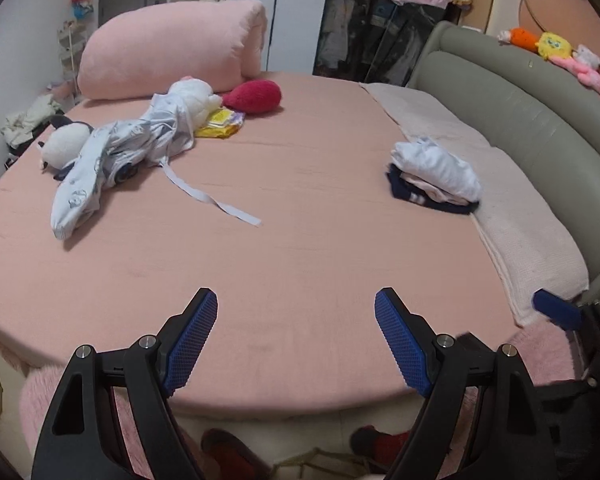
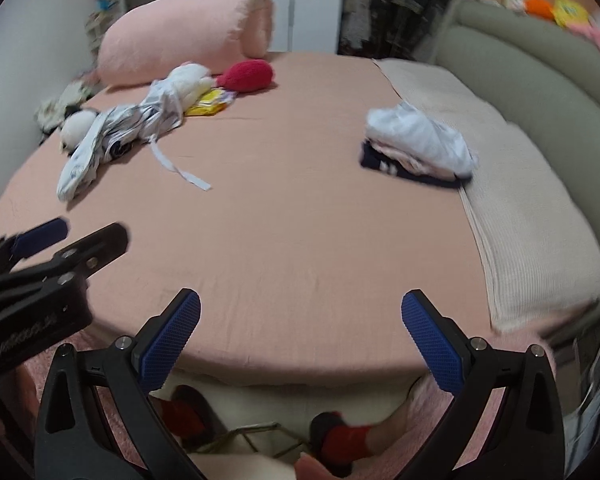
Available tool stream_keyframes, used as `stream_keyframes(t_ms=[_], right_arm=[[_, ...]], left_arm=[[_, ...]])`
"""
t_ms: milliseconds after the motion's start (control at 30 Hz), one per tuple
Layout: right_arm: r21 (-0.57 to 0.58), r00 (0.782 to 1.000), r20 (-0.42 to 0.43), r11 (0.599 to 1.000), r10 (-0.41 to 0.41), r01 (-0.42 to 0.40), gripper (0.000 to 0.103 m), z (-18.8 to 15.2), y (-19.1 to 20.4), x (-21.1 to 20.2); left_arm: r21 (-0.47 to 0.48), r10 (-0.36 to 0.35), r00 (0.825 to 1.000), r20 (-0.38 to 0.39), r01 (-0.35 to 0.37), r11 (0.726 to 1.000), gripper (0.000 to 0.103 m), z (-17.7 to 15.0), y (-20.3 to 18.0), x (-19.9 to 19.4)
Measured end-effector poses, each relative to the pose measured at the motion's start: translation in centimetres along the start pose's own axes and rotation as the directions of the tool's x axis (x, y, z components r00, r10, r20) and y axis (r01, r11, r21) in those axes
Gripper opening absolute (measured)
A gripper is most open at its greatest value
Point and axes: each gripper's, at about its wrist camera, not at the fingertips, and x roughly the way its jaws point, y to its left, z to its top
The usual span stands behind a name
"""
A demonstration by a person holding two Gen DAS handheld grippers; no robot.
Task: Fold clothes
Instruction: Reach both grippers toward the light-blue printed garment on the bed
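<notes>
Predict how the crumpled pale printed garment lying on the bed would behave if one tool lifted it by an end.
The garment looks thin and creased, so it would probably hang limp. Its loose strap would likely dangle.

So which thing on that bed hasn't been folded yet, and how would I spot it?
Start at the big rolled pink duvet at the far left of the round bed. Just in front of it lies a crumpled pale blue garment, stretched among soft toys. Unlike the neat folded stack on the right, it sprawls loose, with a long strap trailing toward the middle.
</notes>
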Motion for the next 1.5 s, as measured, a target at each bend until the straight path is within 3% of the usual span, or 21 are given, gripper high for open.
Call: stream_keyframes(t_ms=[133,300,433,533,600,667,733,833,1067,1167,1200,1233,1300,1367,1433,1500], right_arm=[[-0.109,1.0,0.011,0.994,0.018,-0.017,0.102,3.3,3.4,1.6],[-0.173,0.996,0.015,0.981,0.092,-0.088,0.102,9.0,9.2,5.9],[-0.204,0.988,-0.007,0.967,0.153,-0.151,0.102,13.1,15.1,10.5],[-0.24,0.975,-0.046,0.945,0.216,-0.221,0.101,15.5,20.8,14.4],[-0.271,0.96,-0.079,0.921,0.268,-0.28,0.1,16.5,24.9,16.9],[-0.275,0.935,-0.145,0.895,0.323,-0.352,0.095,17.2,29.2,20.0],[-0.255,0.909,-0.204,0.877,0.364,-0.408,0.093,17.5,32.2,22.6],[-0.233,0.882,-0.258,0.86,0.395,-0.453,0.093,17.9,36.8,25.8],[-0.218,0.874,-0.299,0.864,0.384,-0.454,0.091,18.4,40.9,30.1],[-0.185,0.843,-0.369,0.858,0.392,-0.48,0.086,17.9,41.3,32.7],[-0.19,0.833,-0.383,0.849,0.399,-0.493,0.08,17.8,41.4,32.7],[-0.198,0.825,-0.393,0.838,0.407,-0.508,0.072,17.6,41.4,32.6],[-0.214,0.807,-0.414,0.816,0.422,-0.537,0.058,17.3,41.5,32.3],[-0.23,0.788,-0.434,0.792,0.436,-0.565,0.024,17.0,41.7,31.9],[-0.244,0.769,-0.455,0.767,0.449,-0.593,0.019,16.7,41.8,31.6],[-0.267,0.785,-0.434,0.769,0.442,-0.581,0.019,16.6,41.0,31.0]], left_arm=[[-0.09,0.014,0.999,-0.03,-0.017,0.996,0.083,2.6,5.4,4.4],[-0.226,0.121,0.991,-0.052,-0.13,0.966,0.083,5.8,15.1,8.8],[-0.411,0.196,0.977,-0.082,-0.212,0.887,0.083,6.3,25.1,11.2],[-0.564,0.243,0.965,-0.103,-0.258,0.785,0.083,4.6,33.2,12.6],[-0.668,0.194,0.978,-0.078,-0.195,0.718,0.083,2.6,37.1,13.2],[-0.773,0.108,0.994,-0.013,-0.079,0.63,0.083,0.3,40.3,13.5],[-0.817,0.076,0.997,0.029,-0.02,0.576,0.083,-0.9,42.3,13.6],[-0.838,0.043,0.998,0.044,0.013,0.546,0.083,-1.3,42.8,14.4],[-0.878,-0.047,0.996,0.076,0.089,0.47,0.08,-1.8,43.2,16.6],[-0.893,-0.084,0.992,0.092,0.119,0.435,0.079,-2.1,43.4,17.5],[-0.891,-0.088,0.992,0.088,0.118,0.439,0.076,-1.9,43.2,17.7],[-0.88,-0.082,0.994,0.073,0.103,0.465,0.072,-1.5,42.8,17.8],[-0.863,-0.087,0.995,0.044,0.082,0.498,0.023,-0.9,42.0,18.3],[-0.857,-0.058,0.998,0.017,0.044,0.514,0.016,-0.5,41.1,18.3],[-0.828,-0.051,0.999,0.007,0.034,0.56,0.01,0.5,40.0,18.2],[-0.792,-0.084,0.996,0.023,0.069,0.606,0.006,1.5,38.6,18.2]])
